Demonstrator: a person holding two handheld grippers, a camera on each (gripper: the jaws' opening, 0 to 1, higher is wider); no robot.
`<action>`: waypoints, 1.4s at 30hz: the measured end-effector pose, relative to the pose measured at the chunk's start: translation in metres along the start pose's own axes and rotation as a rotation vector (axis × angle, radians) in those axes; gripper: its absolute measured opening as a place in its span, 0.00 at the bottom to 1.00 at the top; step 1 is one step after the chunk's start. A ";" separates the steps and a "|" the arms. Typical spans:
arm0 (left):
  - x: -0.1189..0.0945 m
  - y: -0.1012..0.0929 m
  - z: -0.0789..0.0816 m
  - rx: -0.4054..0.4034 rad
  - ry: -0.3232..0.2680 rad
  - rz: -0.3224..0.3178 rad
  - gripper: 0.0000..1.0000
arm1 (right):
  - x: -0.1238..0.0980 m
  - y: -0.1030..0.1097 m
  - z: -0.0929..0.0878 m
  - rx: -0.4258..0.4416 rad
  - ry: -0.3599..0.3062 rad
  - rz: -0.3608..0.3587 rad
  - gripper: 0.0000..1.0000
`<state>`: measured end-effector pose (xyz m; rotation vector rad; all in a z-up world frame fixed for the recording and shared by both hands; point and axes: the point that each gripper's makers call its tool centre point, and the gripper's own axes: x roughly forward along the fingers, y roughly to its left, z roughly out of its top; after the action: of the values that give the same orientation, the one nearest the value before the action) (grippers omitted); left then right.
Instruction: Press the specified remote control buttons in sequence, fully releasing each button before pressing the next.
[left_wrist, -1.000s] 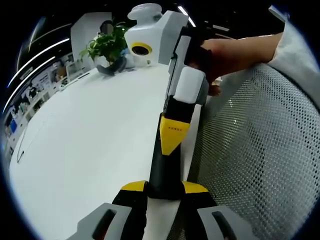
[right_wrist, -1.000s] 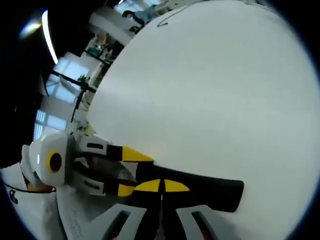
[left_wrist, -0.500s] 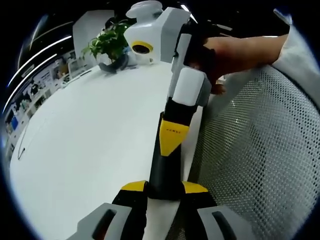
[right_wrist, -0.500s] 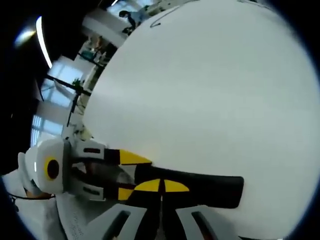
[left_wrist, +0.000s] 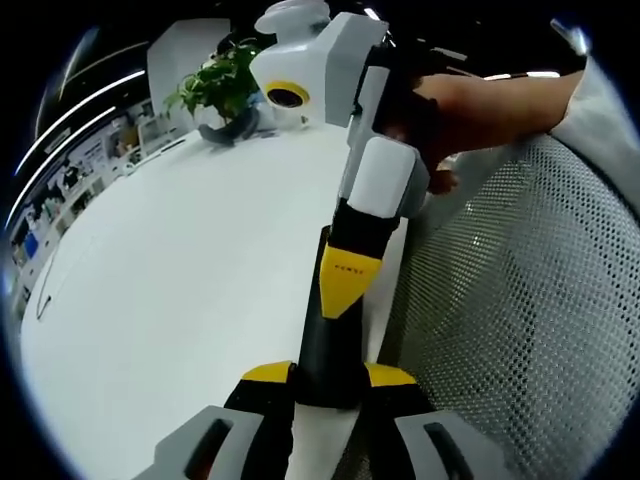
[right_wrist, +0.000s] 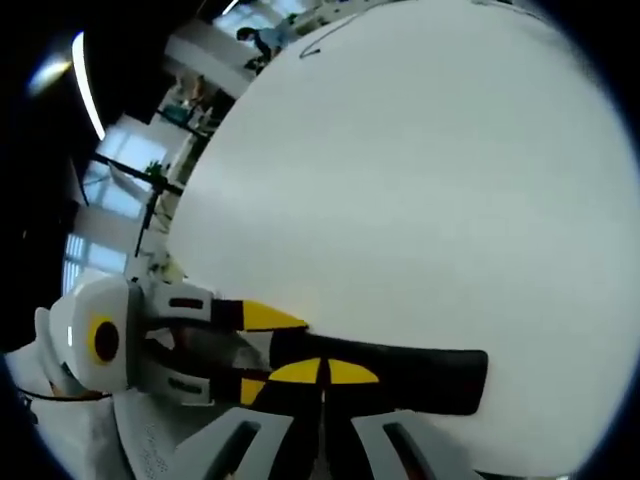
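Left gripper view shows a big white table (left_wrist: 170, 290) with a potted plant (left_wrist: 222, 90) at its far end. On the table's near edge, the left gripper (left_wrist: 328, 375) has its two jaws closed tight on the black remote control (left_wrist: 335, 330). The right gripper (left_wrist: 345, 285) comes down with its yellow tips together, touching the remote's top. A hand (left_wrist: 470, 105) holds it, above a mesh chair (left_wrist: 520, 320). Right gripper view shows the left gripper (right_wrist: 255, 345) holding the remote (right_wrist: 400, 368) on the table (right_wrist: 420, 190), with the right gripper (right_wrist: 322, 372), tips together, resting on it.

Left gripper (right_wrist: 262, 350) clamps the black remote (right_wrist: 400, 378) — right gripper's (right_wrist: 322, 372) closed jaws touching it.
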<state>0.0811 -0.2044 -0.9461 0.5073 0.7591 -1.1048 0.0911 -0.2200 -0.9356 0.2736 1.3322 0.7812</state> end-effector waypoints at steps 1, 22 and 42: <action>0.000 0.000 0.000 0.000 0.001 0.000 0.25 | 0.000 0.001 0.000 -0.008 0.000 -0.006 0.00; 0.000 0.000 0.001 -0.008 -0.012 0.001 0.25 | -0.056 0.021 0.047 -0.171 -0.337 -0.013 0.00; 0.000 0.001 0.001 0.007 -0.014 -0.015 0.24 | -0.133 0.015 0.050 -0.300 -0.658 -0.207 0.17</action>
<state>0.0823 -0.2052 -0.9456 0.4998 0.7481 -1.1242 0.1283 -0.2829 -0.8125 0.1307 0.6023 0.6285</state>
